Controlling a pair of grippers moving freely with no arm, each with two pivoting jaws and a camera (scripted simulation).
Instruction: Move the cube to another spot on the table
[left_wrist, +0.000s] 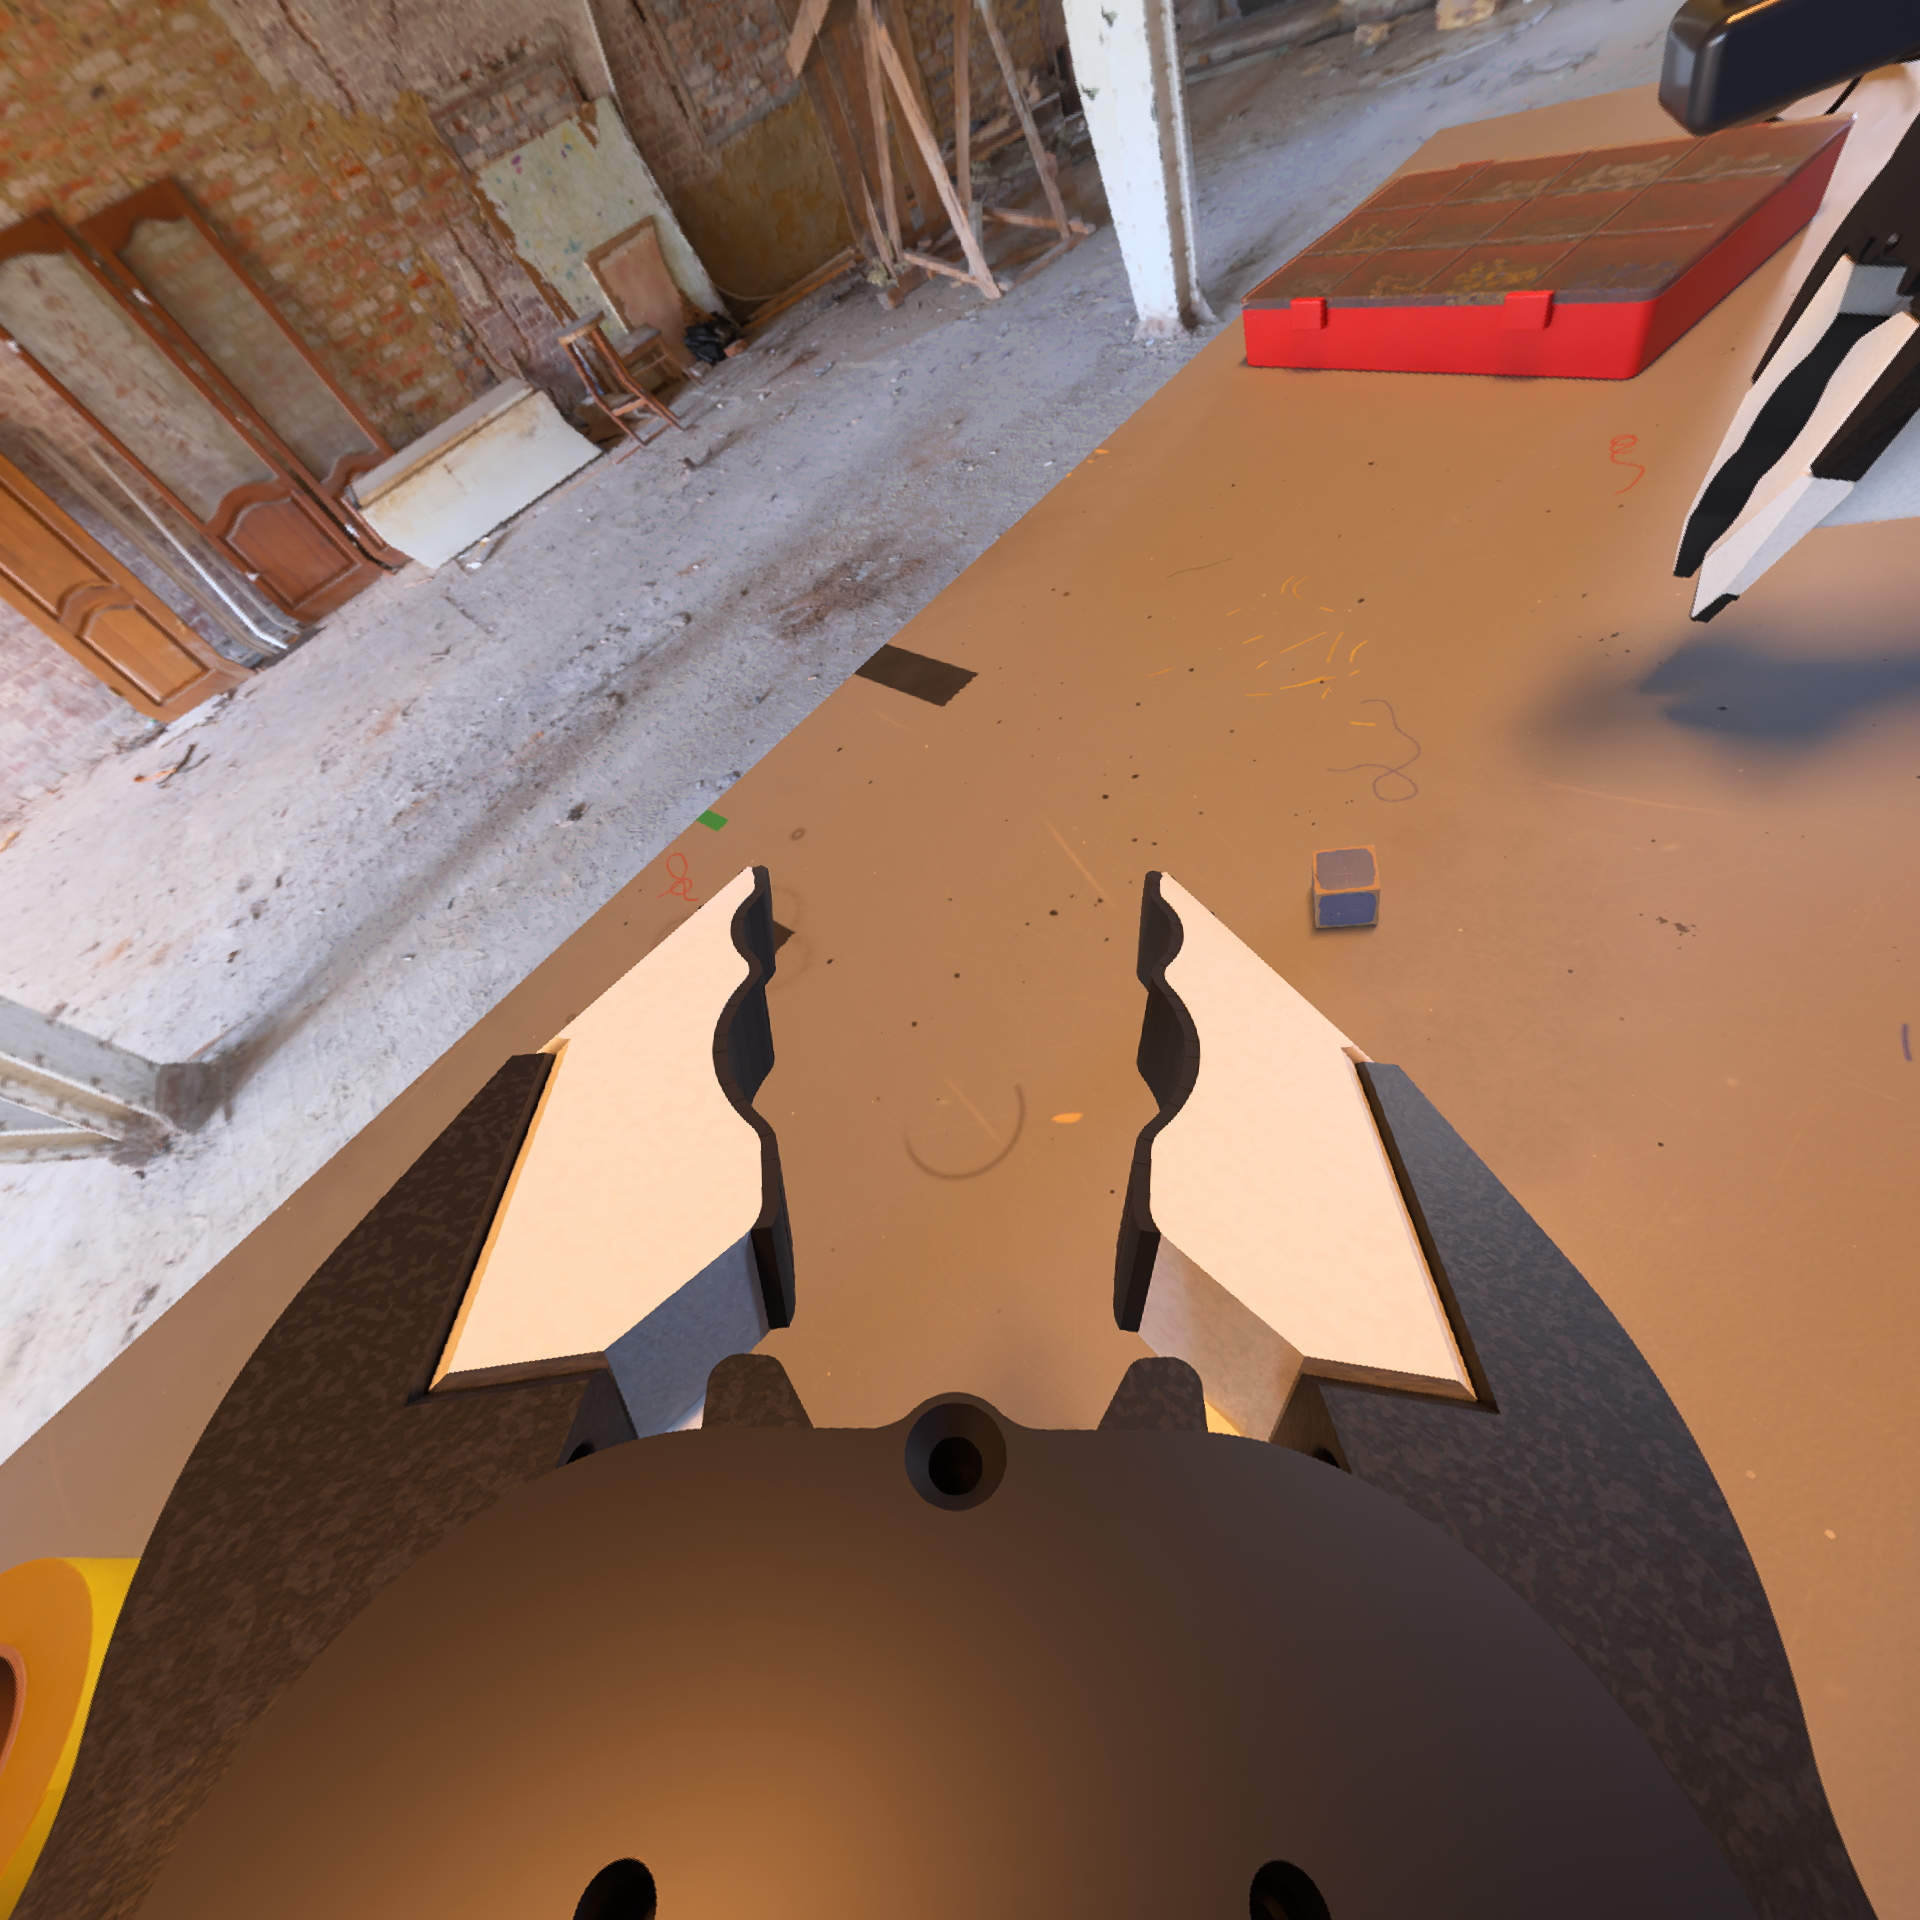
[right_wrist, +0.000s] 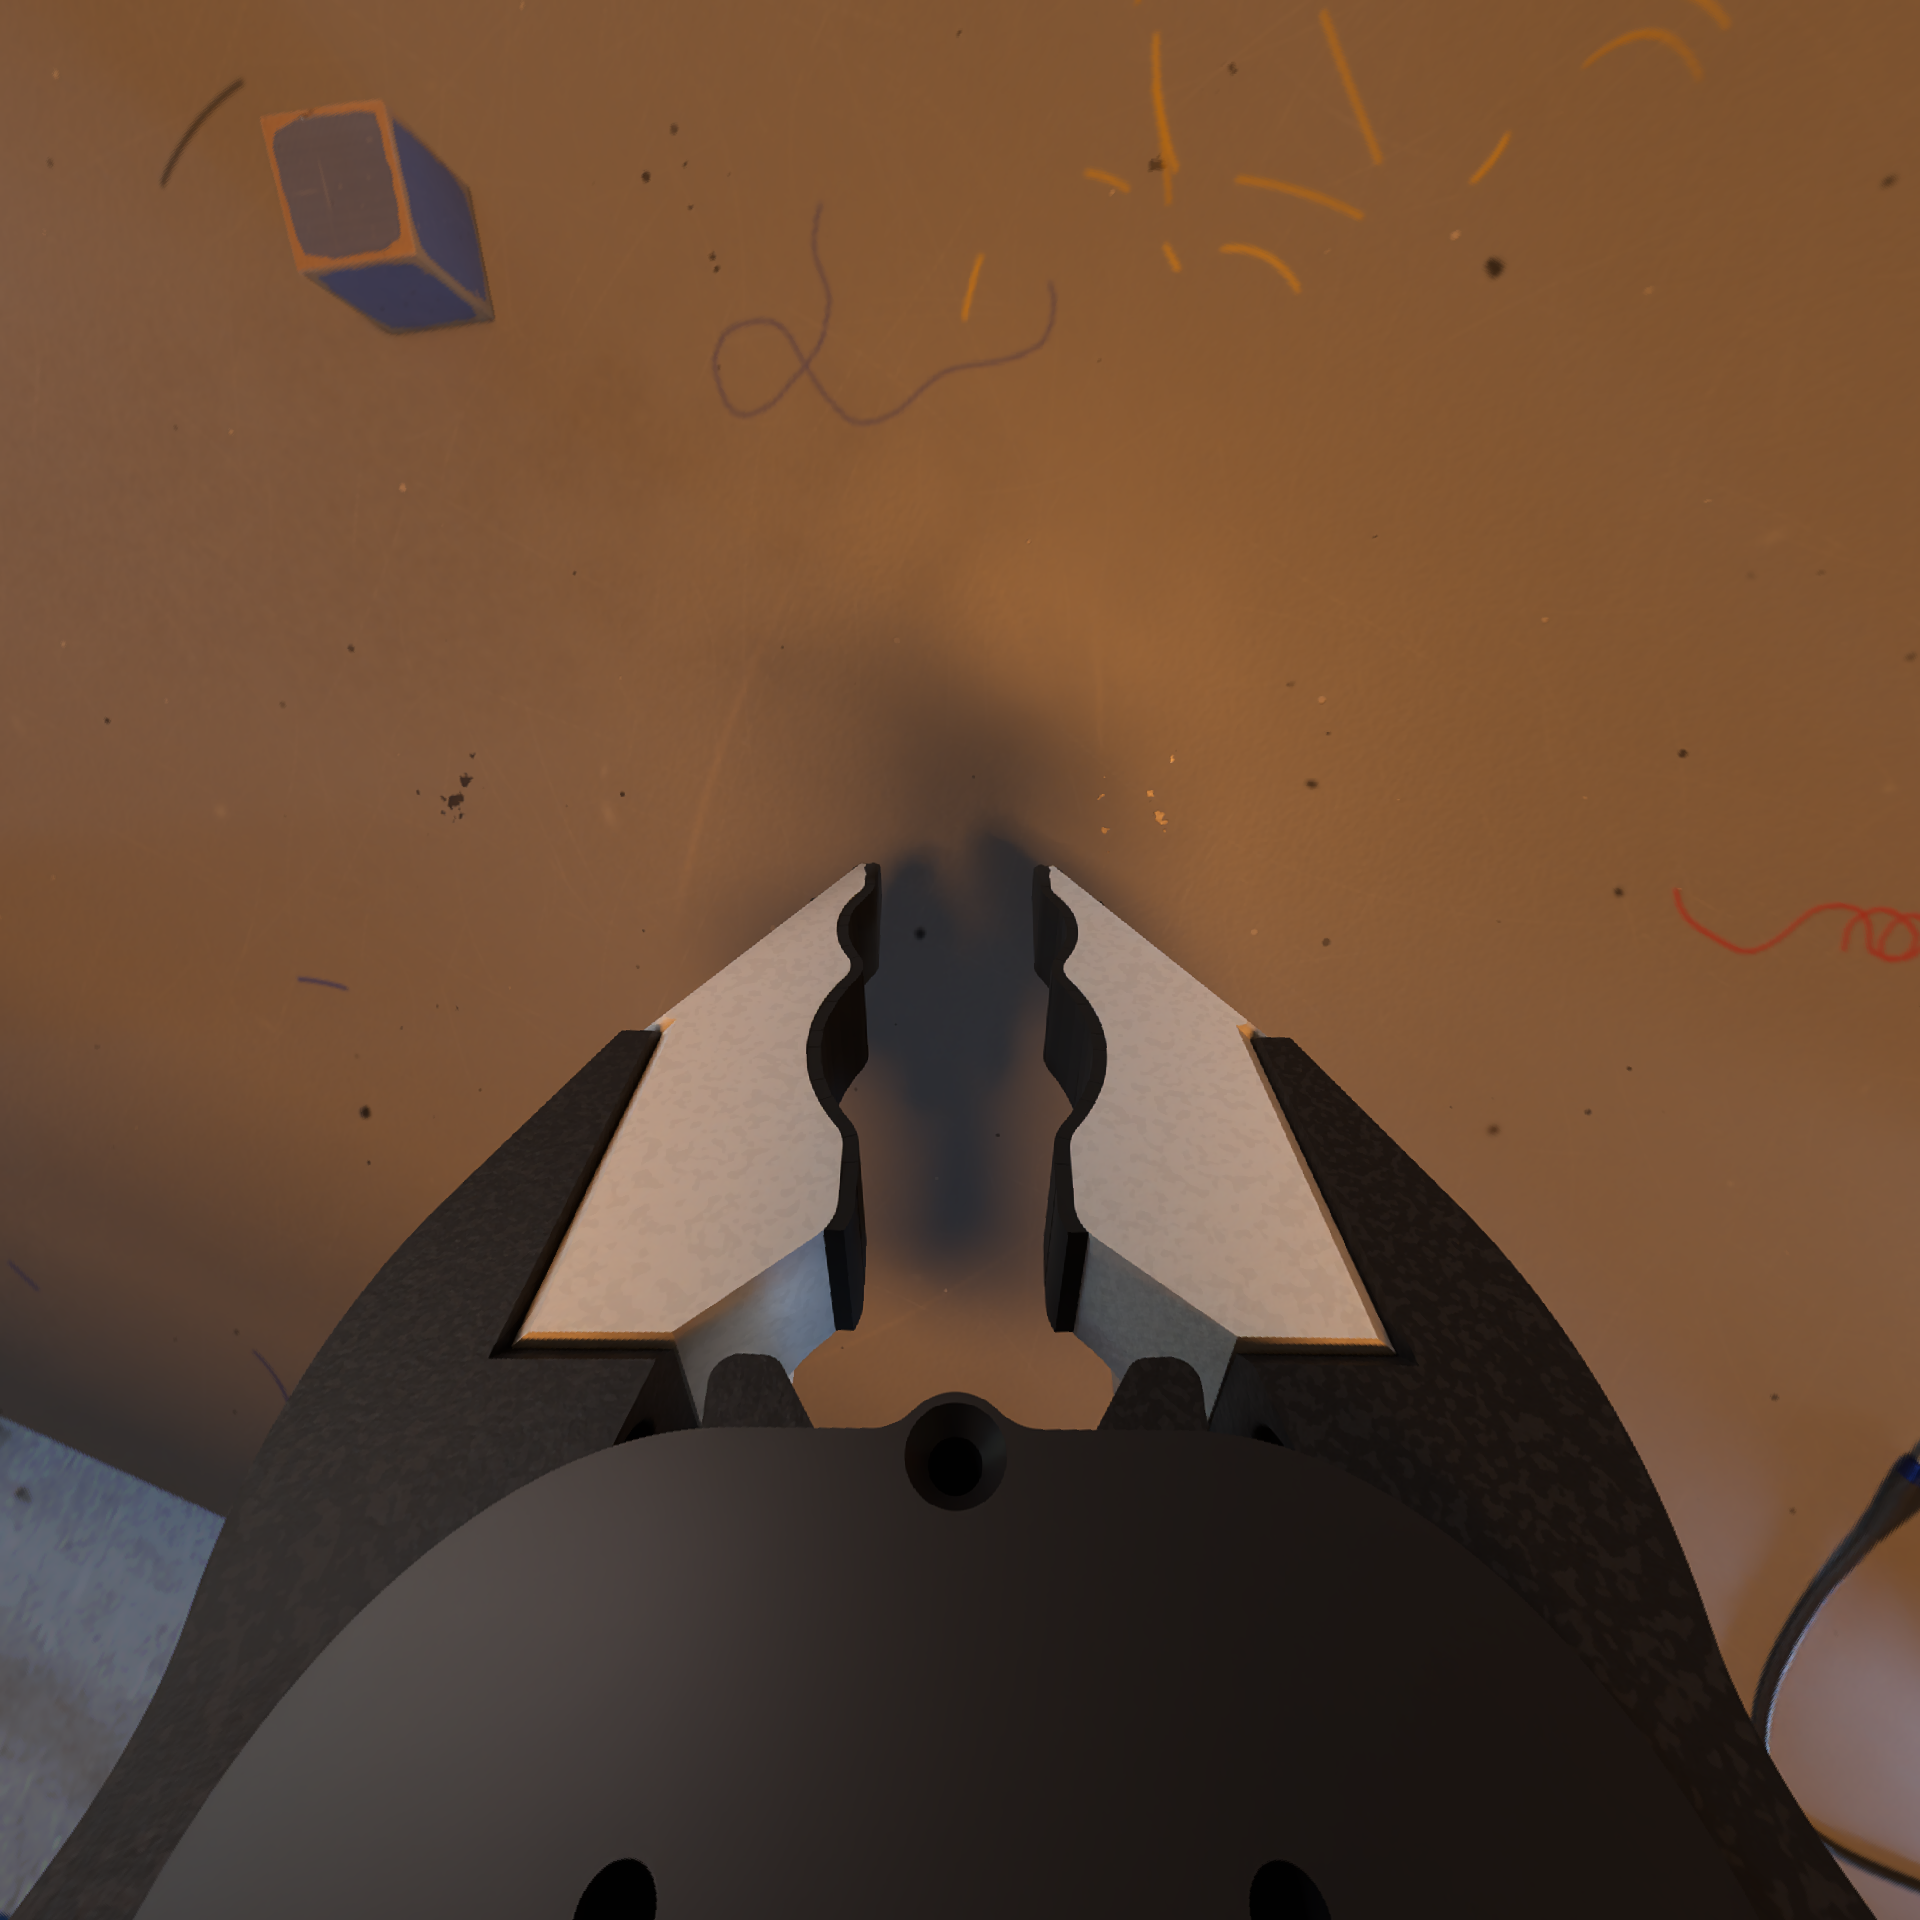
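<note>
A small cube (left_wrist: 1344, 886) with blue-grey faces and orange edges sits on the brown table (left_wrist: 1455, 1039). It lies just right of and slightly beyond my left gripper (left_wrist: 956, 873), which is open wide and empty, above the table. In the right wrist view the cube (right_wrist: 374, 213) is at the upper left, well away from my right gripper (right_wrist: 956, 868). That gripper is open with a narrower gap, empty, pointing down at the table. The right gripper also shows at the far right of the left wrist view (left_wrist: 1704, 587), hovering over its shadow.
A flat red case (left_wrist: 1538, 281) with a dark lid lies at the table's far end. The table's left edge (left_wrist: 790, 727) drops to a rubble floor. A yellow object (left_wrist: 47, 1704) is at my lower left. A grey sheet (right_wrist: 83, 1621) and a dark cable (right_wrist: 1829, 1621) lie near the right gripper.
</note>
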